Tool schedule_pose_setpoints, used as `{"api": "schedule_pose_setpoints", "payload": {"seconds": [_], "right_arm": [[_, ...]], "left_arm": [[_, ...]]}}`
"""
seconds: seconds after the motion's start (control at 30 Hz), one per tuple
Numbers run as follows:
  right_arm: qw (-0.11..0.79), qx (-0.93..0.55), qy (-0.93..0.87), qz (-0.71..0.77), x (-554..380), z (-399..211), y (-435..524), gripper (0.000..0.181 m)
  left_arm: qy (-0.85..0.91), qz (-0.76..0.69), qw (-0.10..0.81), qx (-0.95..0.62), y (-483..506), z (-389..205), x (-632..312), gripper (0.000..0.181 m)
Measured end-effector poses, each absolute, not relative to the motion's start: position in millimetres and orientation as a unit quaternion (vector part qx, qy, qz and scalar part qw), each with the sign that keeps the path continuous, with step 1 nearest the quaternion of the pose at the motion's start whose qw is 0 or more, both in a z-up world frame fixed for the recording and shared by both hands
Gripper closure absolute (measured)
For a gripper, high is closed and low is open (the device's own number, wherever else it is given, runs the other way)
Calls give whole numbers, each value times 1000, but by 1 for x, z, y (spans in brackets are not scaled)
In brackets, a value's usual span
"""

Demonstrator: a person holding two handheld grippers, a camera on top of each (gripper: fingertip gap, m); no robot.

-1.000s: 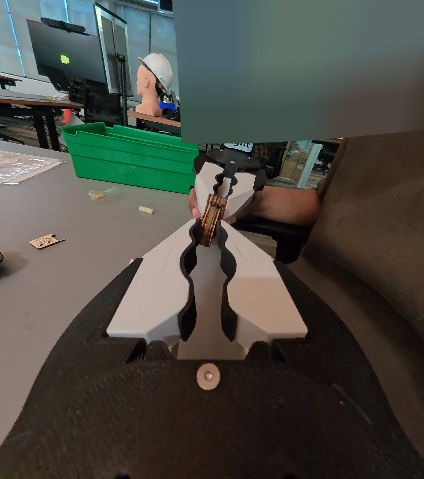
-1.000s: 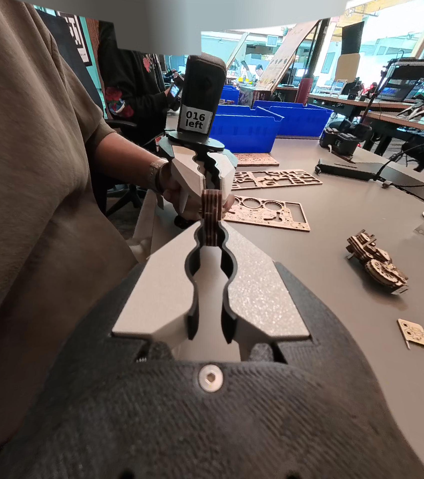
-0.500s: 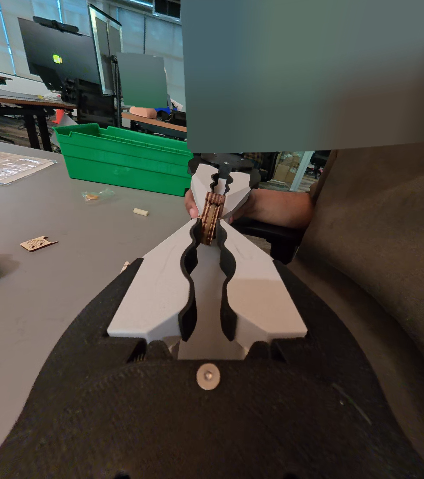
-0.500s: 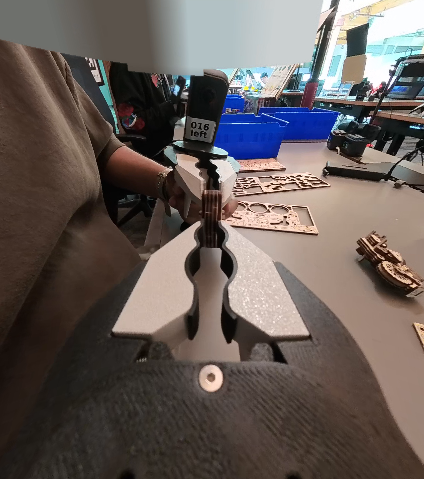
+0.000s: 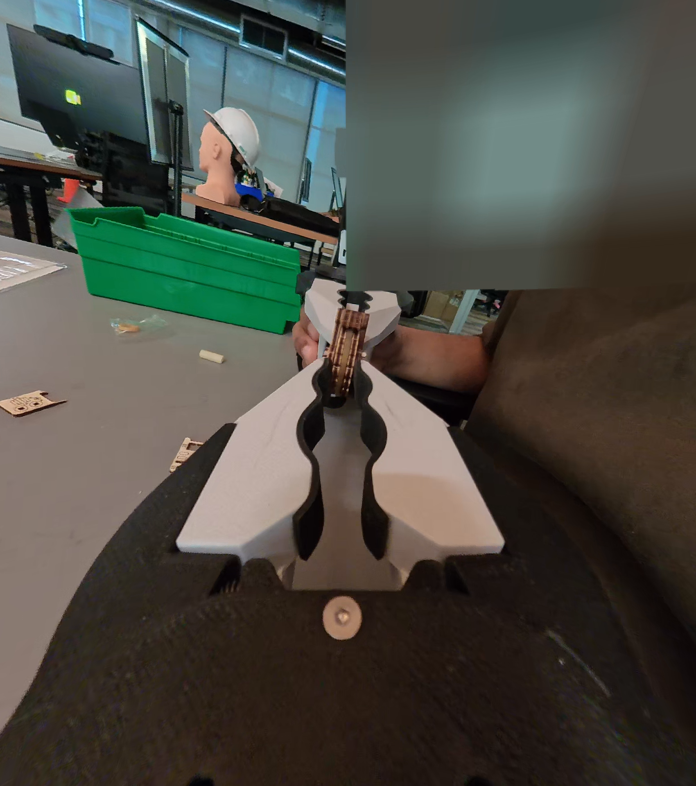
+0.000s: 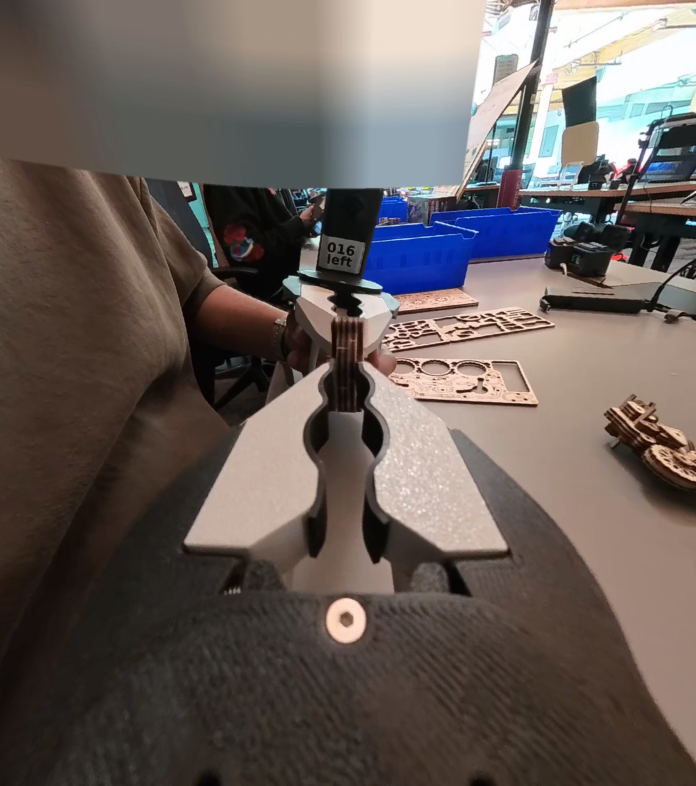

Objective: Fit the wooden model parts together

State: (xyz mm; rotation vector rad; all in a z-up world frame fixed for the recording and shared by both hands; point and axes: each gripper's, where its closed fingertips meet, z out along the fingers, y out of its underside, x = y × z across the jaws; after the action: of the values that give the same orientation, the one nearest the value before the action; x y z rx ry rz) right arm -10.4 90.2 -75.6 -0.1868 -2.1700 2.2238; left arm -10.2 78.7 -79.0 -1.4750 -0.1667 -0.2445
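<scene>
Both claws meet tip to tip in the air over the counter's (image 5: 82, 489) near edge, in front of the person's torso. Left claw (image 5: 343, 374) clenched on a small wooden part (image 5: 344, 361): stacked thin plywood layers, pale with dark burnt edges, a rounded disc-like piece showing in the middle, seen edge-on. Right claw (image 6: 344, 383) also clamped on the wooden part (image 6: 345, 370), which from this side reads as four or so laminated brown layers, standing upright. Whether it is one piece or two pressed together cannot be told.

On the grey counter: assembled wooden model (image 6: 669, 459) lying to the right, two cut-out plywood sheets (image 6: 465, 383) beyond the claws, blue bins (image 6: 423, 255) behind. Other side: green bin (image 5: 184, 263), small flat wooden tag (image 5: 29, 402), short pale dowel (image 5: 211, 356), clear bag (image 5: 135, 325).
</scene>
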Motion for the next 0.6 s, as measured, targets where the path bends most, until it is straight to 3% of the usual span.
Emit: {"api": "schedule_pose_setpoints", "payload": {"seconds": [0.37, 0.6], "right_arm": [[21, -97, -689, 718, -24, -77, 95, 162], [198, -17, -740, 643, -26, -94, 88, 146]], "left_arm": [[-147, -144, 747, -632, 71, -72, -31, 175], [-250, -306, 702, -593, 75, -87, -41, 175]]}}
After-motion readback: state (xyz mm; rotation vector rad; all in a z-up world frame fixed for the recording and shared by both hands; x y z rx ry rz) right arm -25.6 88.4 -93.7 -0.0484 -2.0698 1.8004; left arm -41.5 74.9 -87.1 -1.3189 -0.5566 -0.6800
